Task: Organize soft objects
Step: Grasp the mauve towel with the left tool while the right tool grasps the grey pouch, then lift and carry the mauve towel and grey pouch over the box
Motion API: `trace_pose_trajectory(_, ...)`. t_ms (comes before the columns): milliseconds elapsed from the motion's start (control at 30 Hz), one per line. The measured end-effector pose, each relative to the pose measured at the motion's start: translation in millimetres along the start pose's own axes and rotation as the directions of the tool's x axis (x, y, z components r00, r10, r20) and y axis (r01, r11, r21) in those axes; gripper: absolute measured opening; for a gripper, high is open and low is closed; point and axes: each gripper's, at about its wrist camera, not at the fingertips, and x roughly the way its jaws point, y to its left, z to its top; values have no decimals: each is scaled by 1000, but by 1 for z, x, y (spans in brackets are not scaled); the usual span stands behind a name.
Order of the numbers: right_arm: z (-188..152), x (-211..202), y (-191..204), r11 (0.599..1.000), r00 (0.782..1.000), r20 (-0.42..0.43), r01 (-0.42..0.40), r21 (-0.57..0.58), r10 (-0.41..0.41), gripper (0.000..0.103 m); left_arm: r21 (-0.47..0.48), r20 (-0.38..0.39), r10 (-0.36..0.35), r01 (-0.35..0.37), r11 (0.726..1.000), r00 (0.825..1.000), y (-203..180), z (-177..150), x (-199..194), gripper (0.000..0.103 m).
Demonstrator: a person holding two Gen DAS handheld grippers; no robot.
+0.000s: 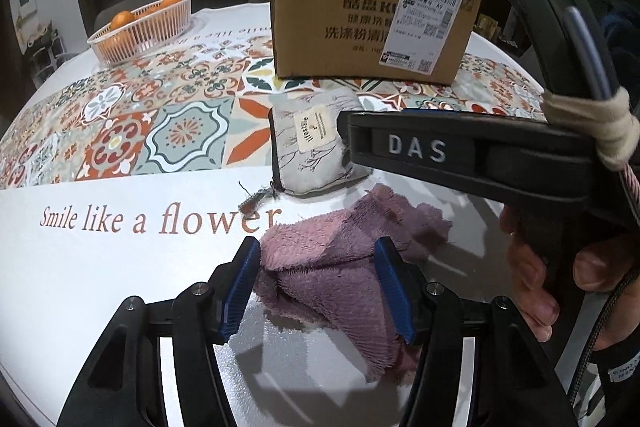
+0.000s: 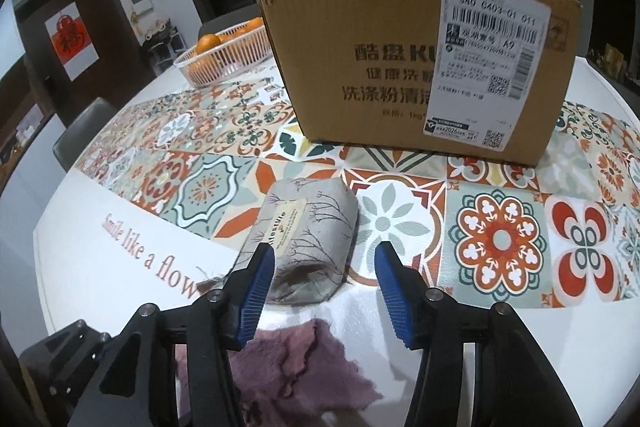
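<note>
A mauve terry cloth point(image 1: 332, 259) lies crumpled on the white tablecloth. My left gripper point(image 1: 318, 287) stands open around it, a blue pad at each side of the heap. Just behind it lies a grey fabric pouch point(image 1: 308, 147) with a branch print and a beige label. In the left wrist view my right gripper point(image 1: 350, 139) hangs over the pouch's right end. The right wrist view shows this gripper point(image 2: 326, 287) open, the pouch point(image 2: 308, 227) just beyond its left pad and the cloth point(image 2: 304, 355) below it.
A brown cardboard box point(image 2: 380, 75) with a shipping label stands on the tiled part of the tablecloth point(image 2: 500, 239), behind the pouch. A white basket of oranges point(image 1: 140, 27) sits far left. A person's hand point(image 1: 532, 267) holds the right gripper's handle.
</note>
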Motion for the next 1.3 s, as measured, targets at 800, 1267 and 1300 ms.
trace_pose_trajectory(800, -3, 12, 13, 992, 995, 9, 100, -77, -100, 17, 36, 48, 48, -50, 998, 998, -2, -7, 4, 14)
trace_pose_trajectory(1267, -8, -42, 3, 986, 982, 108, 162, -35, -157, 17, -7, 133, -7, 8, 1000, 991, -2, 4, -27, 9)
trace_pose_trajectory(1300, -7, -47, 3, 986, 980, 118, 166, -33, -161, 17, -6, 141, -10, 11, 1000, 990, -3, 5, -30, 9)
